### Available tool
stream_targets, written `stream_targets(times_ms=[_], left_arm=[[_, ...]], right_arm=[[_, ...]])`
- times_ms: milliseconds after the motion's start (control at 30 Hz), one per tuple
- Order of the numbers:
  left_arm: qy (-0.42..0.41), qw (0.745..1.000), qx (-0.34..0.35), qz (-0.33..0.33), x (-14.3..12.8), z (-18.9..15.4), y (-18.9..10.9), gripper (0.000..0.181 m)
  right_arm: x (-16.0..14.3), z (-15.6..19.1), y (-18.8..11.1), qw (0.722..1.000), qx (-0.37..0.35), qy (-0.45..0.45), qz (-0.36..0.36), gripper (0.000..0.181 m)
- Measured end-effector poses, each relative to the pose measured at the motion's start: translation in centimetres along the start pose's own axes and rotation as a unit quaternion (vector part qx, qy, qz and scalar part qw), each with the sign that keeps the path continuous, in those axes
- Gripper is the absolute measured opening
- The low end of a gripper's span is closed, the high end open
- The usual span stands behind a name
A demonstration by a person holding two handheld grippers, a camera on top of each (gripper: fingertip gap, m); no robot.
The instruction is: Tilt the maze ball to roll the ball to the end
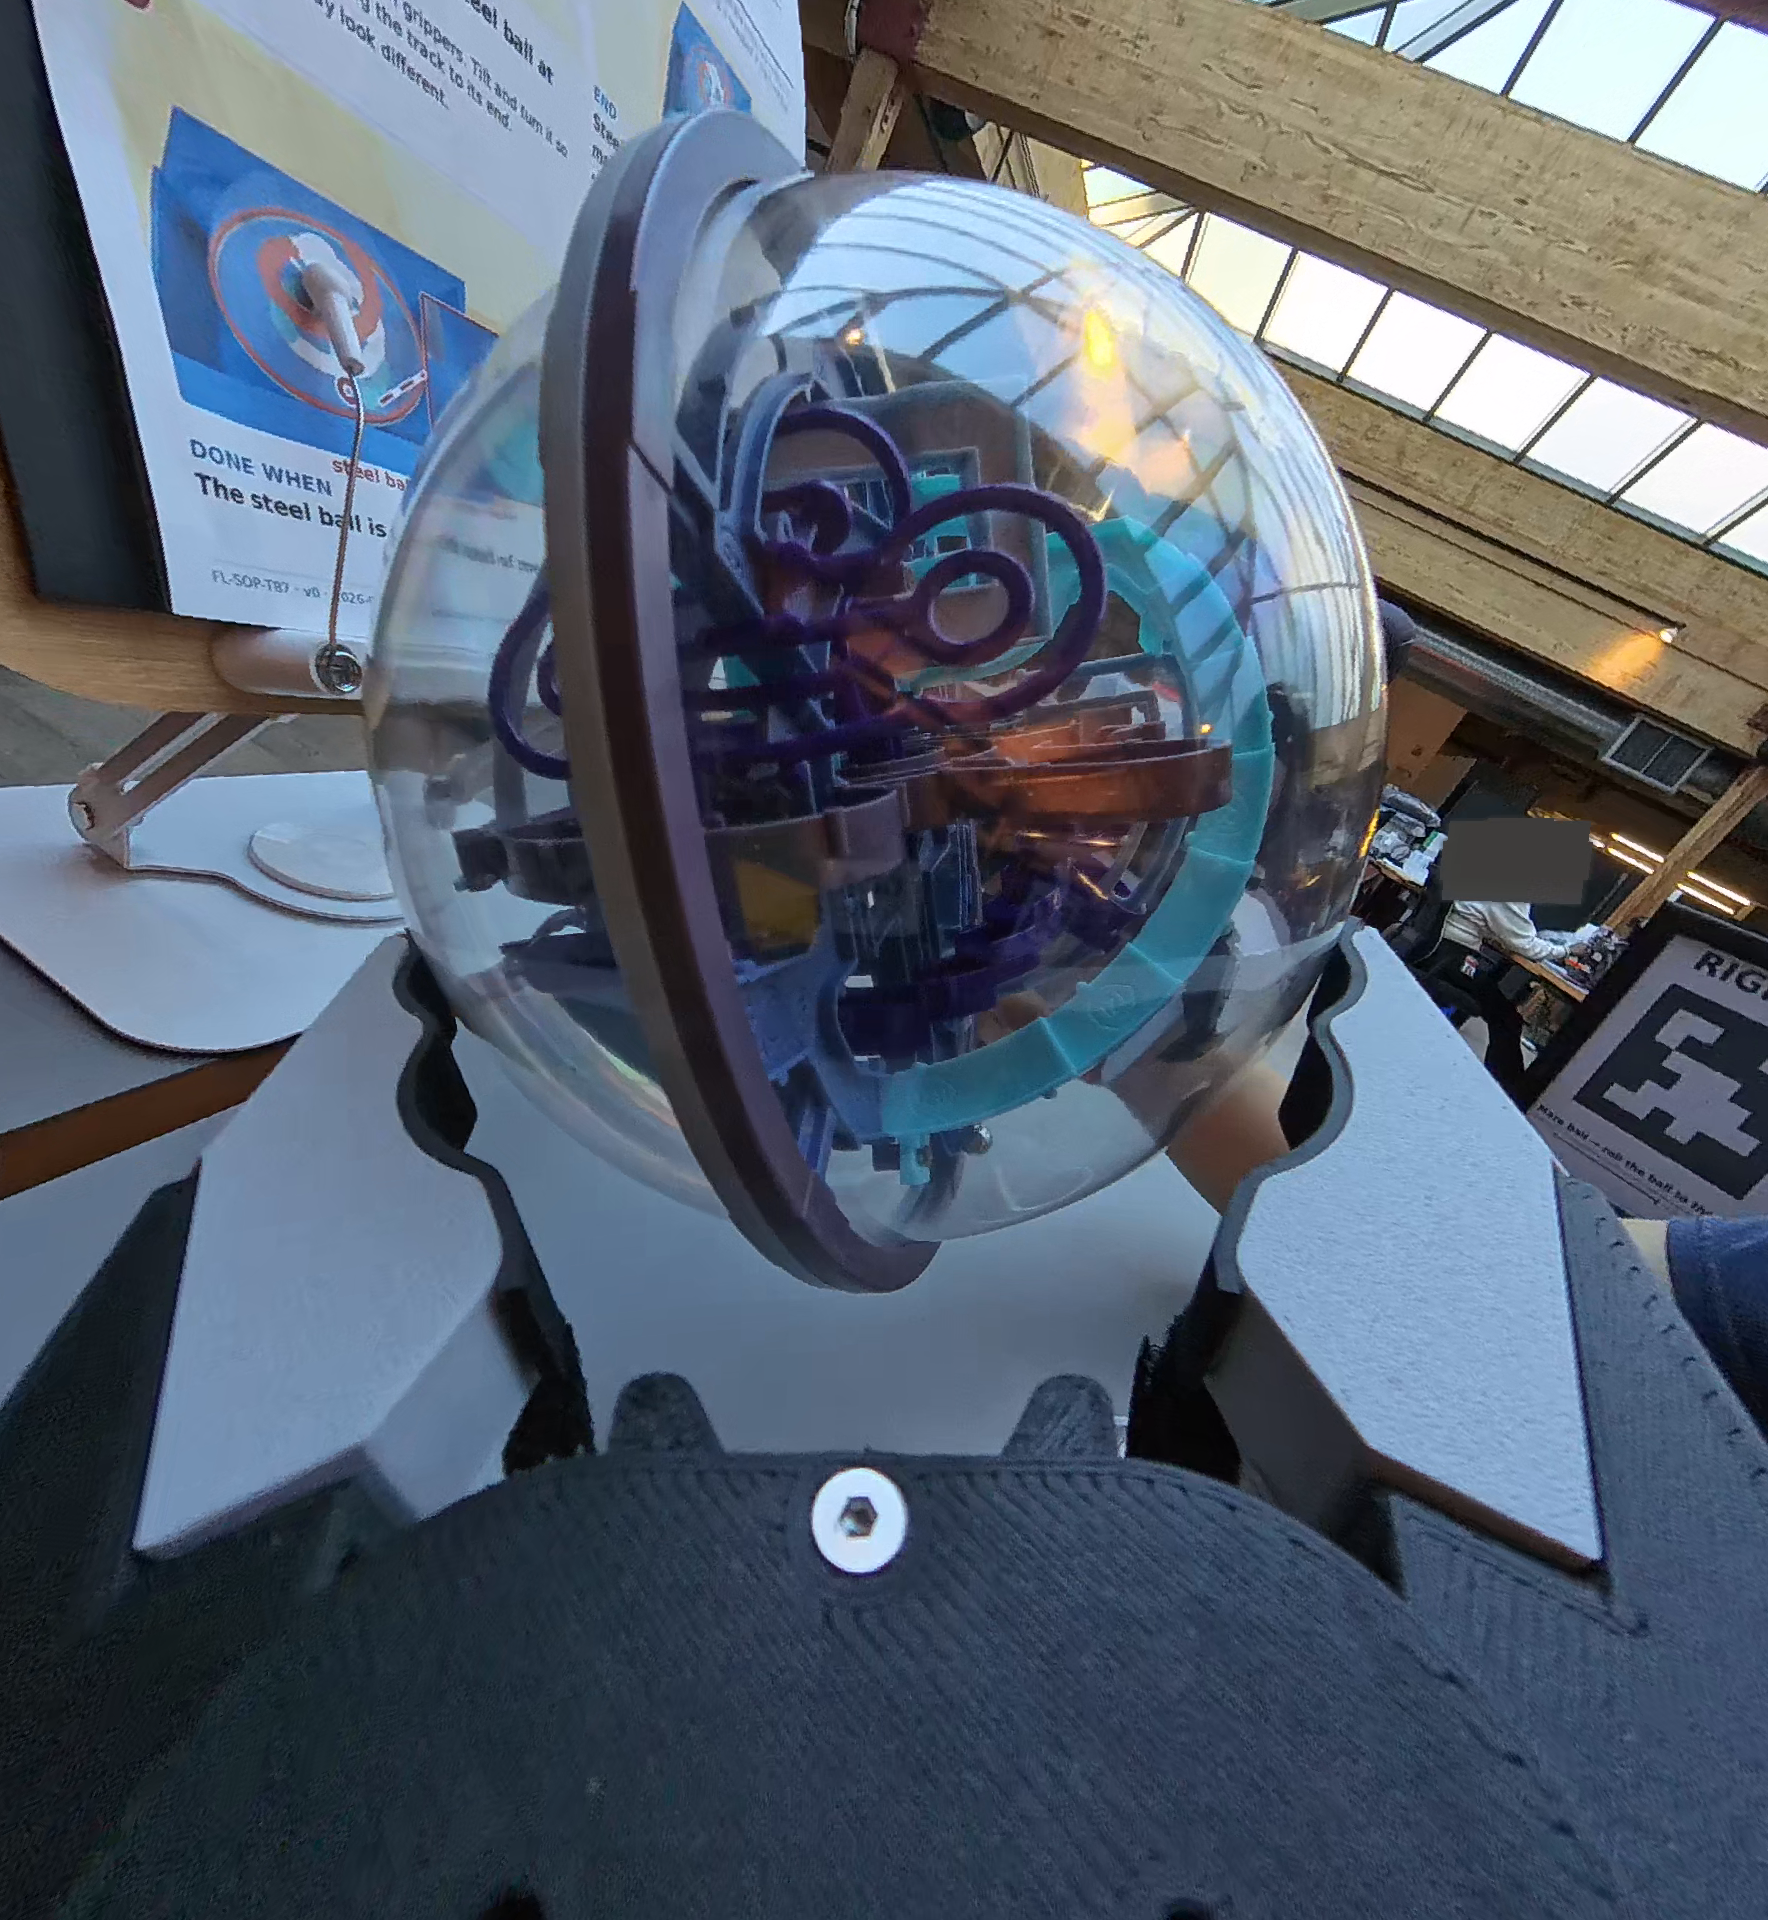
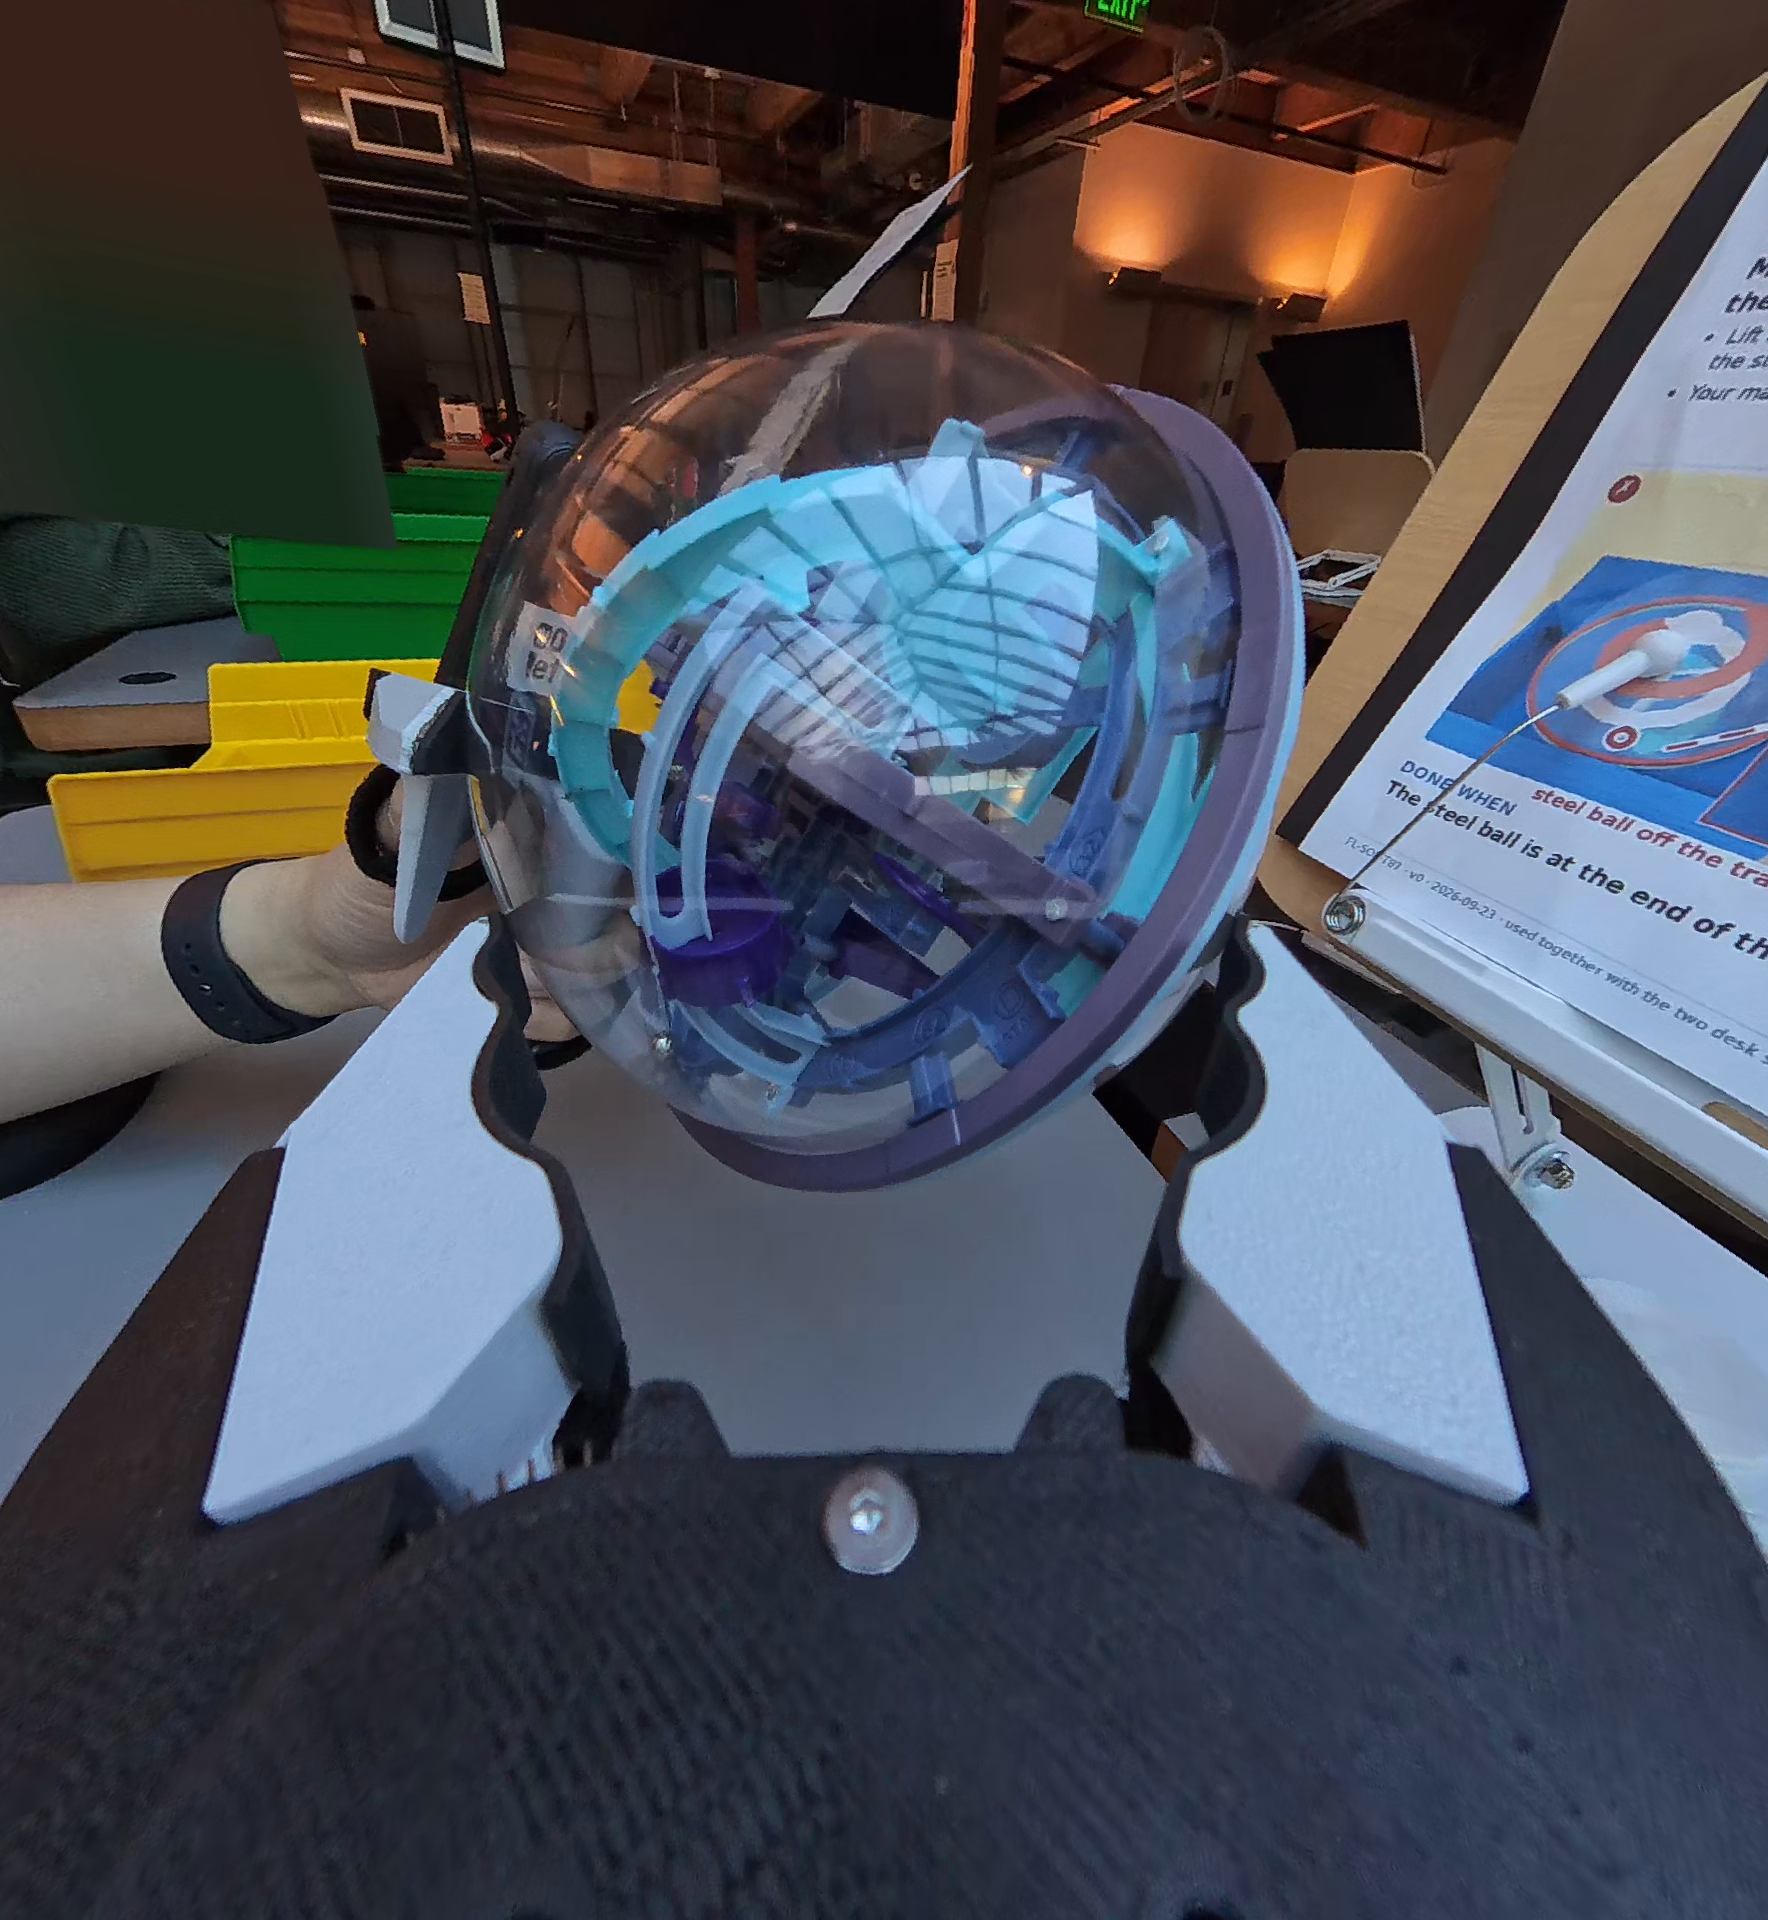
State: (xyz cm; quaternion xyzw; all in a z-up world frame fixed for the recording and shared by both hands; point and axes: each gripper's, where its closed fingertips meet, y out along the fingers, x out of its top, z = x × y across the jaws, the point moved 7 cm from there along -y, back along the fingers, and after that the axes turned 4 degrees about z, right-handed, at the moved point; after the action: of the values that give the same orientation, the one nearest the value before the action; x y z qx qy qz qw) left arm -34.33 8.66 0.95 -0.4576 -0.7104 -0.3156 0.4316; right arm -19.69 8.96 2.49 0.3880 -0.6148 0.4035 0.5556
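Maze ball [image 1: 875,696] clear plastic sphere, purple equator rim tilted, lifted off white desk [image 1: 755,1340]. Left gripper [image 1: 875,997] and right gripper [image 2: 864,997] clamped on opposite sides. Instruction stand [image 2: 1628,665] near ball, open room below.

The left wrist view looks forward along its own fingers [image 1: 423,1049], tilted upward, very close to the maze ball [image 1: 875,707], with a timber and glass roof [image 1: 1482,239] behind it; the right wrist view looks along its fingers [image 2: 511,1049] from the opposite side, just as close to the ball [image 2: 880,748], facing a dim hall. Both share the ball and the propped instruction sheet [image 1: 340,260] [image 2: 1638,644]; the left gripper [image 2: 423,790] shows beyond the ball in the right view.
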Motion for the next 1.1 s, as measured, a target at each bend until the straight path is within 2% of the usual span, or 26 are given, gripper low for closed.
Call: stream_targets(times_ms=[1100], left_arm=[[-0.039, 0.999, 0.008, 0.018, -1.6, 1.7, 0.2, 0.158]], right_arm=[[-2.2, -0.9, 0.6, 0.999, 0.004, 0.038, 0.017, 0.131]])
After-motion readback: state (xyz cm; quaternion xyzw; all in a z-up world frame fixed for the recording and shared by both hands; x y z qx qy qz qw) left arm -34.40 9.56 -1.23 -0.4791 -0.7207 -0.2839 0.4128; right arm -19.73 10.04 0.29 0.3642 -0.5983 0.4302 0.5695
